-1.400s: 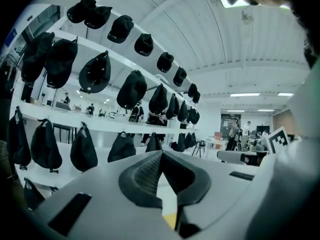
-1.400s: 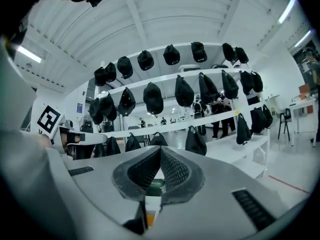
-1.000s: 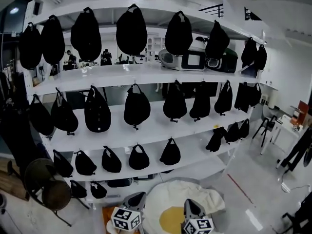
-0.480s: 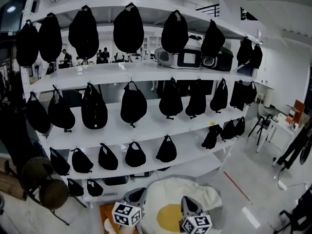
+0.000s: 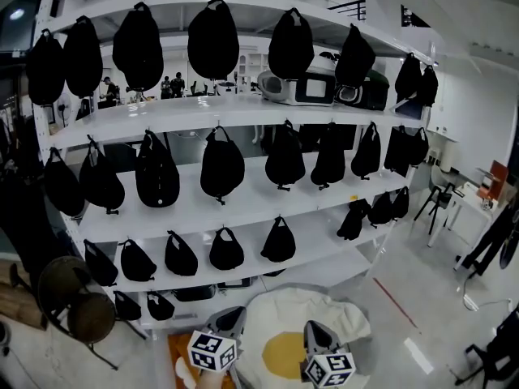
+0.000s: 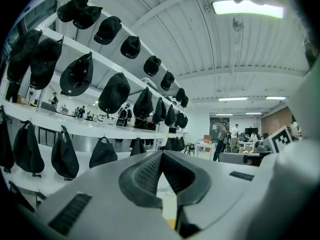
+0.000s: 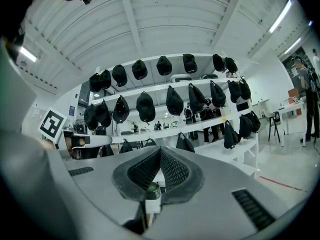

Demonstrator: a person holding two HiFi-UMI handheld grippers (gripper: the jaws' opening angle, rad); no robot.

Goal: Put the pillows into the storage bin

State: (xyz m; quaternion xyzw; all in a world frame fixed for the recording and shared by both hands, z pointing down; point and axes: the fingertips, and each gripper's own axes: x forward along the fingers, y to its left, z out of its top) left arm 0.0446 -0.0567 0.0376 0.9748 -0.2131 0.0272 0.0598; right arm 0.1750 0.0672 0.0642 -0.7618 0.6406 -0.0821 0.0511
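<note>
Both claws were shut with nothing between the jaws: left claw, right claw, aimed level at shelves of black bags. One cream pillow with yellow centre lay at 6 o'clock just under them; orange edge at 7 o'clock might be the bin, couldn't tell. Whether pillow sat in it: unclear. No readable writing, only square markers on cubes.
</note>
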